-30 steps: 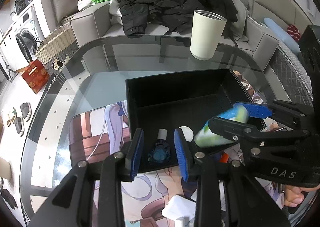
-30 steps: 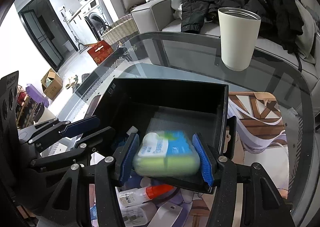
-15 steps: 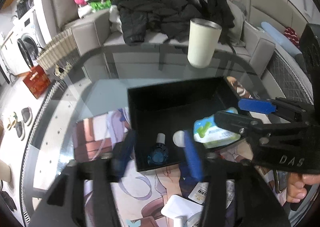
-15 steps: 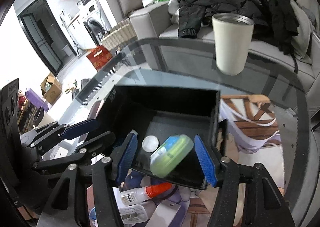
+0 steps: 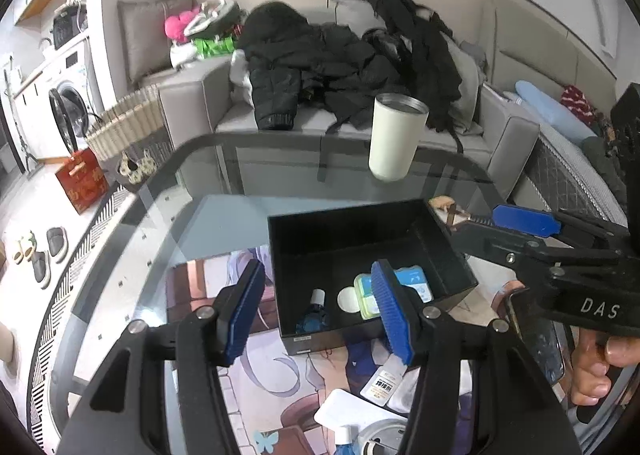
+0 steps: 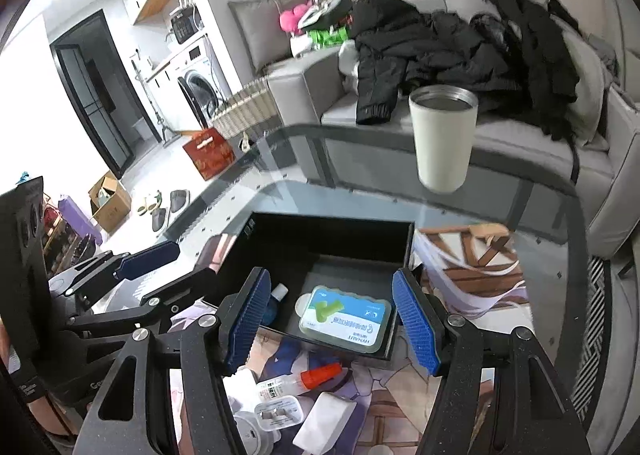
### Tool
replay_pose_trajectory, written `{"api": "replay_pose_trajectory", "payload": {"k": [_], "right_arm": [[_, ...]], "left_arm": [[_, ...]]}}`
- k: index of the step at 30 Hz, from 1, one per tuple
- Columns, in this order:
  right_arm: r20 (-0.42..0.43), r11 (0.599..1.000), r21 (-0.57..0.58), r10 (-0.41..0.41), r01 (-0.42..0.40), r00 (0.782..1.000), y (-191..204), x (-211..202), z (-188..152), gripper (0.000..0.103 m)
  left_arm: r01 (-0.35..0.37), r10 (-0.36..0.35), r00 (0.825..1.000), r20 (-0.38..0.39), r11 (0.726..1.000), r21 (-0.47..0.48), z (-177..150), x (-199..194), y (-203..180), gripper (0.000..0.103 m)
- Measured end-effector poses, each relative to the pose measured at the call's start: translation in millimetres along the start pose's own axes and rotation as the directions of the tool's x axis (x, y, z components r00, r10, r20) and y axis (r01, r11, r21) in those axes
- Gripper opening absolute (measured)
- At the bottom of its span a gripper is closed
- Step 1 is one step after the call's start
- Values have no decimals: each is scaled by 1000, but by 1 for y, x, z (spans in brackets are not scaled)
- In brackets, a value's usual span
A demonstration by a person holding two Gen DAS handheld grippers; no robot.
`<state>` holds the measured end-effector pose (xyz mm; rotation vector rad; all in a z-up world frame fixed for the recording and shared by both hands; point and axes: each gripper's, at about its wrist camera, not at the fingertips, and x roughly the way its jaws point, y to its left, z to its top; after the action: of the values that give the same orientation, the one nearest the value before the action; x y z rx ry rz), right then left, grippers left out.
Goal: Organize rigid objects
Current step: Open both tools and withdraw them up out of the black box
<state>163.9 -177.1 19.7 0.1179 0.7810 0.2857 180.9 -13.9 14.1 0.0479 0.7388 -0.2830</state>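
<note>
A black open box [image 5: 344, 215] [image 6: 328, 231] stands on a picture mat on the glass table. Inside lie a green-and-blue case [image 6: 344, 317] [image 5: 414, 282], a small blue bottle [image 5: 316, 315] [image 6: 276, 303] and a white round disc [image 5: 348, 301]. My left gripper [image 5: 320, 311] [image 6: 168, 275] hangs open above the box's near left corner, holding nothing. Above the box's near edge my right gripper [image 6: 332, 319] [image 5: 500, 231] is also open, the case lying well below its pads.
A white tumbler [image 5: 394, 135] [image 6: 444, 143] stands at the table's far side before a sofa piled with dark clothes. Loose items lie in front of the box: an orange-capped bottle [image 6: 304, 379], a white plug [image 6: 276, 413], a white block [image 6: 324, 423]. A phone [image 5: 536, 339] lies right.
The right gripper let go of the green-and-blue case, which dropped flat into the box. The left gripper opened off the blue bottle. Both grippers rose and drew back from the box.
</note>
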Motion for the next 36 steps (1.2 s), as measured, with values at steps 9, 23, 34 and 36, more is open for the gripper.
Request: {"api": "replay_pose_trajectory", "payload": {"k": [9, 23, 34, 36], "right_arm": [[346, 992, -95, -40, 78, 937, 30, -83, -16, 65], [535, 981, -159, -11, 114, 845, 42, -160, -64, 72], [300, 986, -134, -51, 95, 953, 34, -90, -67, 72], [228, 988, -118, -67, 96, 971, 28, -71, -68, 72]], "left_arm": [[-74, 63, 952, 300, 997, 24, -10, -74, -8, 58], [-154, 97, 826, 556, 987, 56, -59, -145, 8, 78], [-151, 128, 960, 249, 986, 76, -80, -80, 16, 78], [-144, 129, 980, 150, 985, 94, -84, -59, 16, 76]]}}
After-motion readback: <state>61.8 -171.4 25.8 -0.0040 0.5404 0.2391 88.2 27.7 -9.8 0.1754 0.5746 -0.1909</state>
